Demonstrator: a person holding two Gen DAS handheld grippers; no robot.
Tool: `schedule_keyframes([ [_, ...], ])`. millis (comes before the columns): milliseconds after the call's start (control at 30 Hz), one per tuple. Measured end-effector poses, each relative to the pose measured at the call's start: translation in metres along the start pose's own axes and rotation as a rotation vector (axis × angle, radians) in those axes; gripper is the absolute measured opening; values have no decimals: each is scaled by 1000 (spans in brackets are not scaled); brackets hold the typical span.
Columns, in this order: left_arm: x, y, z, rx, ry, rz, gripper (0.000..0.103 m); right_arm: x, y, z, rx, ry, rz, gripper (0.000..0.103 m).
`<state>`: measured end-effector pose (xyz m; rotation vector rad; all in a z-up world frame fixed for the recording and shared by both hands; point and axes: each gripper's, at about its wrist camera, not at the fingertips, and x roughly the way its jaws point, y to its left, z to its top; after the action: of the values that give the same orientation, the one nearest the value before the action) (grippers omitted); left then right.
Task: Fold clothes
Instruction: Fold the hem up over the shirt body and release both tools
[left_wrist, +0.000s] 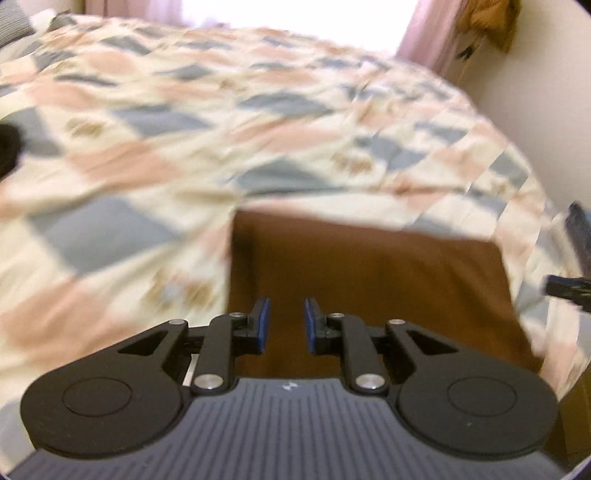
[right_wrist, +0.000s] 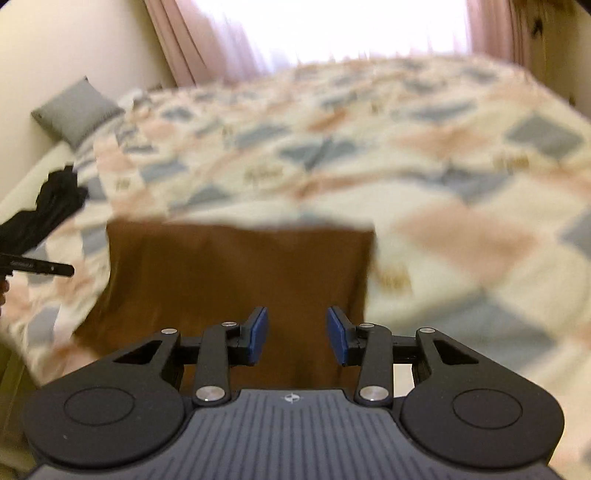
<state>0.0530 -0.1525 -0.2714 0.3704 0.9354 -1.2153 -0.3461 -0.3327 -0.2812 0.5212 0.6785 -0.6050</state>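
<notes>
A brown cloth (left_wrist: 369, 288) lies flat on the bed (left_wrist: 258, 122), folded into a rectangle with straight edges. It is under and ahead of both grippers.

The left gripper (left_wrist: 286, 325) has its jaws a little apart, with a narrow gap between the blue pads (left_wrist: 263, 325). Nothing is between them; only the cloth shows below the gap. The right gripper (right_wrist: 295, 334) has its jaws wider apart, and they are also empty, with the cloth (right_wrist: 236, 280) beneath.

Left of the right jaws, at the frame edge, the tip of the left gripper shows above the quilt (right_wrist: 443, 184). Further ahead on that side, a black garment (right_wrist: 55, 206) lies crumpled near the bed edge, well apart from the cloth. Beyond it a grey pillow (right_wrist: 75, 110) leans at the wall. Far ahead of both jaws, pink curtains (right_wrist: 173, 40) hang beside a bright window. Nothing stands between the jaws and the cloth. Both views are blurred.
</notes>
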Motion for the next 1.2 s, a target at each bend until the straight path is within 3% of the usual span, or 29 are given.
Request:
schedule_keyframes([
  [100,33,-3,16,30,-43,-24,16,48,8,25,-60,-36,13,37],
  [167,60,2,18,65,-33,9,16,81,9,35,-96,-45,32,37],
  [233,88,8,18,99,-13,47,16,116,7,38,-128,-8,23,37],
  [300,117,15,7,131,40,105,18,147,1,30,-143,58,-13,29],
  [400,124,13,0,165,46,117,20,161,-2,18,-162,77,-14,26],
  [467,115,9,7,175,41,135,18,154,0,20,-160,77,-33,25],
  [600,67,0,17,165,-40,117,16,119,9,29,-157,9,-60,28],
  [667,48,-8,13,169,-54,93,16,95,15,27,-136,-26,-28,28],
  [800,26,-23,-17,217,32,16,16,61,28,10,-94,5,5,28],
  [933,9,-35,-53,256,139,-92,18,36,37,-22,-41,137,123,33],
  [1000,7,-40,-69,294,158,-96,28,26,43,-39,-58,177,129,39],
  [1200,13,-58,-101,523,170,-25,29,22,53,-64,-127,205,59,42],
])
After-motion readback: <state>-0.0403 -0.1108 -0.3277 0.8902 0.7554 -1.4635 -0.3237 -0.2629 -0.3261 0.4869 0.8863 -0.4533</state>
